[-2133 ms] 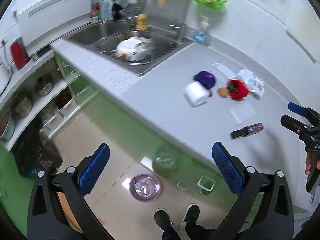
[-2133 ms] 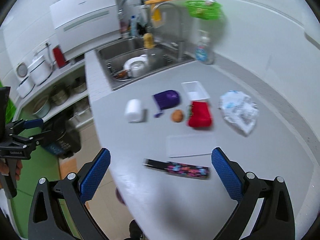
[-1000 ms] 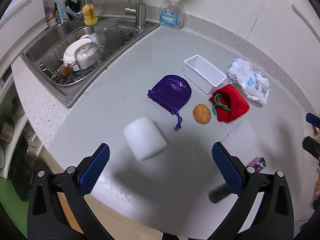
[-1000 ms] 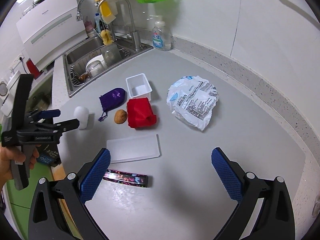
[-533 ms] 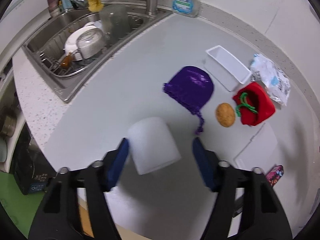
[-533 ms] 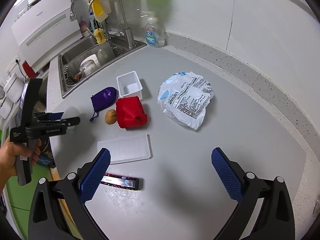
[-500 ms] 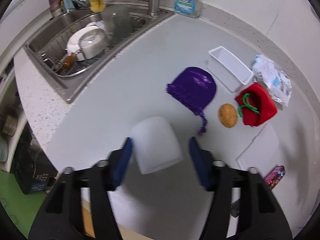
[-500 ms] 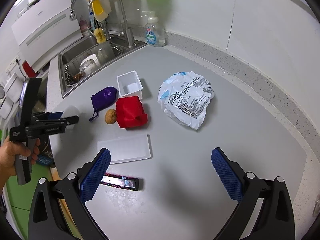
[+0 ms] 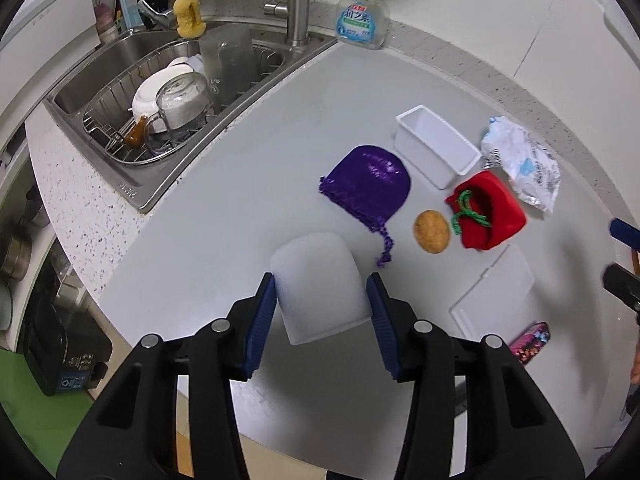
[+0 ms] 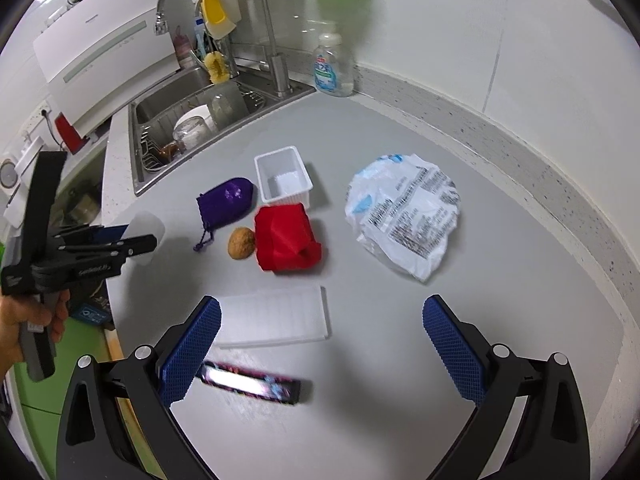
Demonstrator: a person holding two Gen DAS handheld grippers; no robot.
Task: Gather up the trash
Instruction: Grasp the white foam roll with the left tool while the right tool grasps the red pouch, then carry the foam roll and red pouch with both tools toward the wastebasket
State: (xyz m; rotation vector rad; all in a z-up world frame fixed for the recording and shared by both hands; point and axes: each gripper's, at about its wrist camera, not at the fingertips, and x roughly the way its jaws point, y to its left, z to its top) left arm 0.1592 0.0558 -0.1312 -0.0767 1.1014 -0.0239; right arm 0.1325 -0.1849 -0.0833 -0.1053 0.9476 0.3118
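Observation:
A white foam roll (image 9: 316, 276) lies near the counter's front edge. My left gripper (image 9: 322, 304) has a blue pad against each side of it, and its jaws are closing. From the right wrist view the roll (image 10: 146, 224) shows at the far left, behind the left gripper (image 10: 136, 240) in a hand. My right gripper (image 10: 320, 344) hangs open above a flat white lid (image 10: 276, 316) and a dark patterned wrapper (image 10: 250, 386), holding nothing. A crumpled plastic bag (image 10: 404, 216) lies to the right.
A purple pouch (image 9: 368, 184), a brown nut-like ball (image 9: 431, 231), a red pouch (image 9: 490, 212) and a white tray (image 9: 460, 162) sit mid-counter. The sink (image 9: 132, 196) holds dishes at the left. A soap bottle (image 9: 362, 16) stands by the wall.
The left gripper's jaws went from wide open to closed around the white roll, and the gripper came closer to it. The right gripper drifted a little nearer the counter.

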